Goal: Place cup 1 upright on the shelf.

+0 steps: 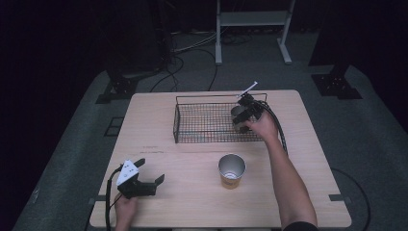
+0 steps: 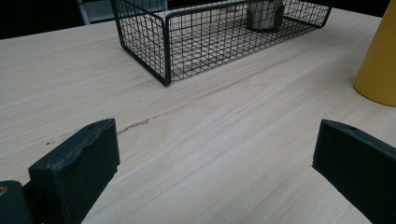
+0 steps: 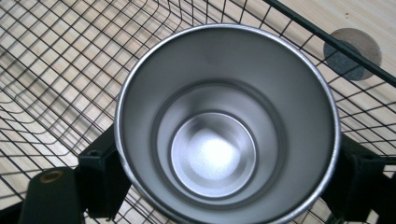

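Right gripper (image 1: pixel 244 117) around steel cup (image 1: pixel 237 115) inside wire basket (image 1: pixel 192 122).

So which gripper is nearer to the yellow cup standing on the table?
The left. The left gripper rests on the table just to the left of the yellow cup. The right gripper is farther back, inside the wire basket, around another cup.

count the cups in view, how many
2. One cup stands on the table, near the front and right of centre. The other cup sits in the wire basket at its right end, between the right claw's jaws.
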`<state>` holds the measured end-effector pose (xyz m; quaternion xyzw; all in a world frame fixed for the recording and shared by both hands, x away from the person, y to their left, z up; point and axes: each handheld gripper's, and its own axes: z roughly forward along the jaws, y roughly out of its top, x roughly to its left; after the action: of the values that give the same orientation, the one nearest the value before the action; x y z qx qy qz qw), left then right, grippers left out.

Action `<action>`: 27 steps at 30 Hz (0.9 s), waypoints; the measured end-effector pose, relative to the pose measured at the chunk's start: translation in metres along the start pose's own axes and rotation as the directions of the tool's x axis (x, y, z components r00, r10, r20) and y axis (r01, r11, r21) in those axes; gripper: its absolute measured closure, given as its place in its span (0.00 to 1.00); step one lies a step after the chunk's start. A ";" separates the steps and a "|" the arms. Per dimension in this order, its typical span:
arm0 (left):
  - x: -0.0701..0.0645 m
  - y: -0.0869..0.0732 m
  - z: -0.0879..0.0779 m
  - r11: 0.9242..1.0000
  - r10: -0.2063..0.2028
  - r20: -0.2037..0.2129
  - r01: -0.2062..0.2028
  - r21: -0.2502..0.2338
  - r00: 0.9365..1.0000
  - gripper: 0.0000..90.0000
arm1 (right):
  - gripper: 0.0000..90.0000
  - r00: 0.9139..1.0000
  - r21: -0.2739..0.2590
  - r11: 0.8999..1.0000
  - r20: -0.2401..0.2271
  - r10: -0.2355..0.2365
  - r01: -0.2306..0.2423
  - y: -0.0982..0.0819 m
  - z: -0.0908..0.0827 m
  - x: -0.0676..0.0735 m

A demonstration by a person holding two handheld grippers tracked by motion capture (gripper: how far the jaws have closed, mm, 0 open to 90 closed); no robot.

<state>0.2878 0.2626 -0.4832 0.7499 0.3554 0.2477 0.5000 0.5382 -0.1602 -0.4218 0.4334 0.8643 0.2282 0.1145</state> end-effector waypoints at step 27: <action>0.000 0.000 0.000 1.000 0.003 -0.001 -0.003 0.002 1.000 0.00 | 0.12 0.999 -0.102 0.994 -0.019 0.027 -0.029 -0.007 -0.018 -0.002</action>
<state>0.2879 0.2619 -0.4832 0.7508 0.3547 0.2485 0.4988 0.5273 -0.1712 -0.4094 0.4372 0.8463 0.2774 0.1256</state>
